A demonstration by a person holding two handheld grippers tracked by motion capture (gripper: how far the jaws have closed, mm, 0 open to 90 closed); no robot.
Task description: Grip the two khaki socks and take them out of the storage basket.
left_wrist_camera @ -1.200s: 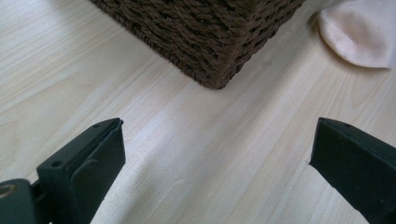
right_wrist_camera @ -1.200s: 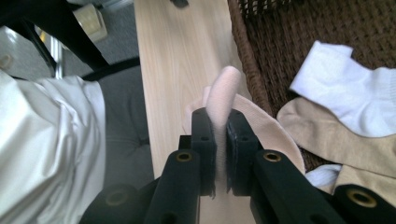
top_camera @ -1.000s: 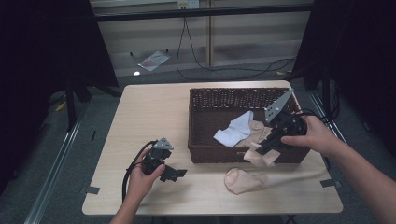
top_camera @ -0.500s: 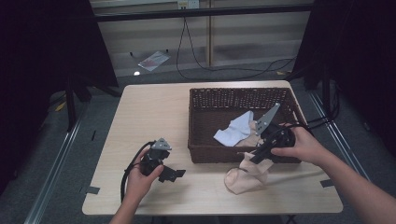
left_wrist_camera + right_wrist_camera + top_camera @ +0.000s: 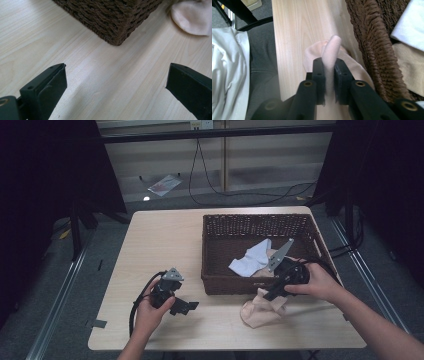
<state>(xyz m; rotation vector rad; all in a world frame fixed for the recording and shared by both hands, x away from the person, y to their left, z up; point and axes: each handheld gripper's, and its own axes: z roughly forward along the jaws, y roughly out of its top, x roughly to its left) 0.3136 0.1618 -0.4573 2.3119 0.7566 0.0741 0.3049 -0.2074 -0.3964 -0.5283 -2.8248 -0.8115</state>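
Observation:
A pale pink sock [image 5: 261, 309] lies on the wooden table [image 5: 165, 240] just in front of the brown wicker basket [image 5: 216, 282]. My right gripper [image 5: 272, 295] is shut on a fold of this sock [image 5: 330, 53], close to the basket's front wall [image 5: 372, 42]. Inside the basket lie a white cloth [image 5: 251, 259] and a beige cloth [image 5: 409, 65]. My left gripper [image 5: 186, 307] rests low over the table near the front left, its jaws wide open with bare wood between them. The basket's corner [image 5: 117, 27] and the pink sock [image 5: 192, 17] lie ahead of it.
The table's near edge [image 5: 276, 62] runs right beside the sock, with the person's lap below it. Black cables trail from both grippers. Dark stands and cables sit on the floor beyond the table.
My right gripper came out of the basket, moved down over its front wall and shut on the pink sock on the table. The left gripper stayed in place.

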